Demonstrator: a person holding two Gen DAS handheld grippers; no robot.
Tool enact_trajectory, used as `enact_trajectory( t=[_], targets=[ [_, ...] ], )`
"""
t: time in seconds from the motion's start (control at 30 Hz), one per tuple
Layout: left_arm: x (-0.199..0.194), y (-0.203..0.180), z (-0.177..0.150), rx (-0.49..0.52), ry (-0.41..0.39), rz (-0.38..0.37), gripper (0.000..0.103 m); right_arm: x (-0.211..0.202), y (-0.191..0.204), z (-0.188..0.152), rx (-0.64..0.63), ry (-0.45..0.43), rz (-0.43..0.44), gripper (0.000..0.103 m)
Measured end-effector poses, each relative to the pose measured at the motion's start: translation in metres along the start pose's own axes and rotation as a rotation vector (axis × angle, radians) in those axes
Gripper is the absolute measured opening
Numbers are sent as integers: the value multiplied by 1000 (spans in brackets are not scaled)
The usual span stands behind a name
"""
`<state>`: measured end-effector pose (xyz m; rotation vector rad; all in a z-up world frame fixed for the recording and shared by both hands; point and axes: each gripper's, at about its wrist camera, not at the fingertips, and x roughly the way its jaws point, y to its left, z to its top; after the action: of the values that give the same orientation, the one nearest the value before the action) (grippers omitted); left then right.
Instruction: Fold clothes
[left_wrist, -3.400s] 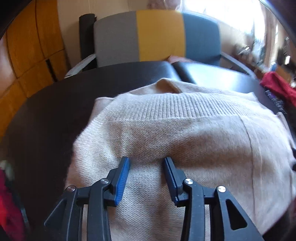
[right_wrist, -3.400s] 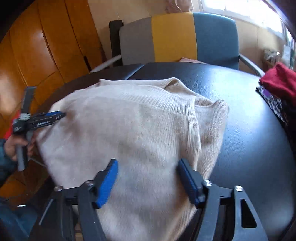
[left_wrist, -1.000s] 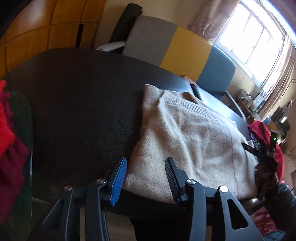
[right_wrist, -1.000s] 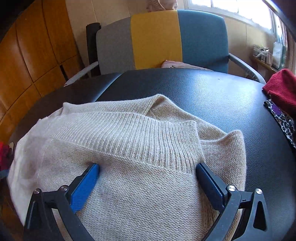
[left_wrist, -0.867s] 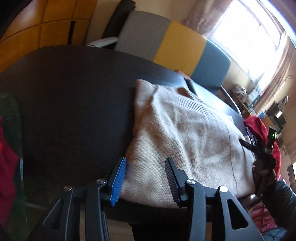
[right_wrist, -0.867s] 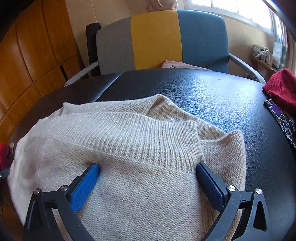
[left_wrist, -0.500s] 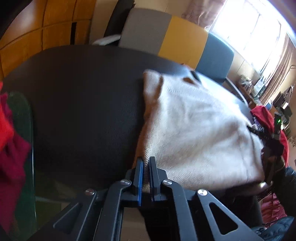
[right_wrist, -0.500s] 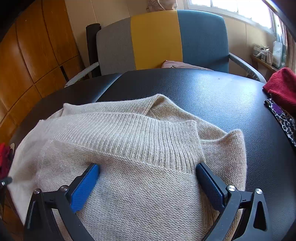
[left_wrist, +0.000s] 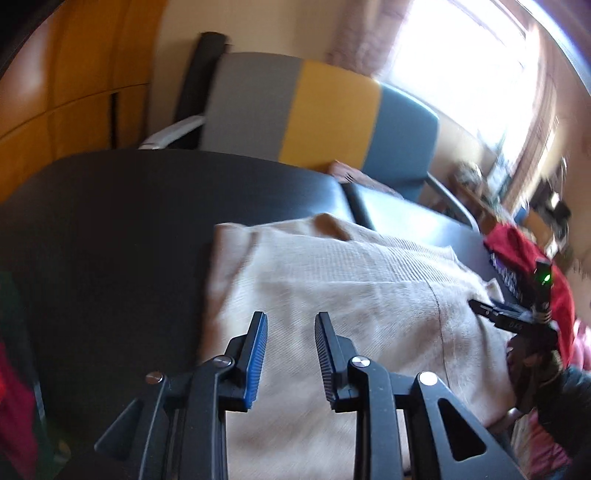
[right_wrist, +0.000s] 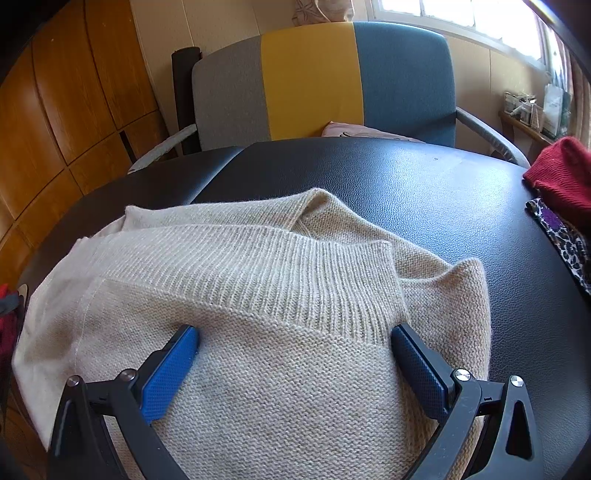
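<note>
Both grippers, left (left_wrist: 289, 325) and right (right_wrist: 295, 336), have jaws spread over the sweater (right_wrist: 258, 314), pinching nothing.

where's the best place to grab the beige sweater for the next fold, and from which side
Probably the beige sweater at its ribbed hem, approached from the near side: that band lies flat and folded back on top, its corner free between the open right gripper fingers.

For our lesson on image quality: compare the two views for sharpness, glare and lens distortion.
Left wrist view: motion-blurred throughout, the window blown out to white, the beige sweater soft. Right wrist view: sharp, the sweater's knit ribbing crisp, soft sheen on the black table. Both show fisheye bending and dark corners.
</note>
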<state>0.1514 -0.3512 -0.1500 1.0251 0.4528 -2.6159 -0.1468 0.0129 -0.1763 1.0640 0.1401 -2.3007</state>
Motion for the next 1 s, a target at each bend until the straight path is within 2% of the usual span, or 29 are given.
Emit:
enact_trajectory(
  t=[0.13,0.23,0.37,0.6,0.77,0.83,0.87,0.93,1.0],
  targets=[
    [41,-29,8,102,35,51,27,1,1,0,1,0,0,103],
    [59,-25,-3,112,18,118,36,3,0,0,6,1,7,103],
    [71,-24,-2,89,6,157,38,7,0,3,3,8,10,103],
    [79,-22,5,48,40,148,37,13,-3,11,13,15,24,103],
    [59,-18,16,28,107,128,38,10,-2,10,14,14,25,103],
    [46,-13,20,33,88,124,39,8,-1,9,14,11,25,103],
    [39,-8,22,19,71,112,40,8,-1,9,16,10,27,103],
    [29,10,30,-43,69,64,54,8,-3,9,19,9,32,103],
    [30,31,39,-94,100,30,54,7,-4,9,23,7,37,103]
  ],
)
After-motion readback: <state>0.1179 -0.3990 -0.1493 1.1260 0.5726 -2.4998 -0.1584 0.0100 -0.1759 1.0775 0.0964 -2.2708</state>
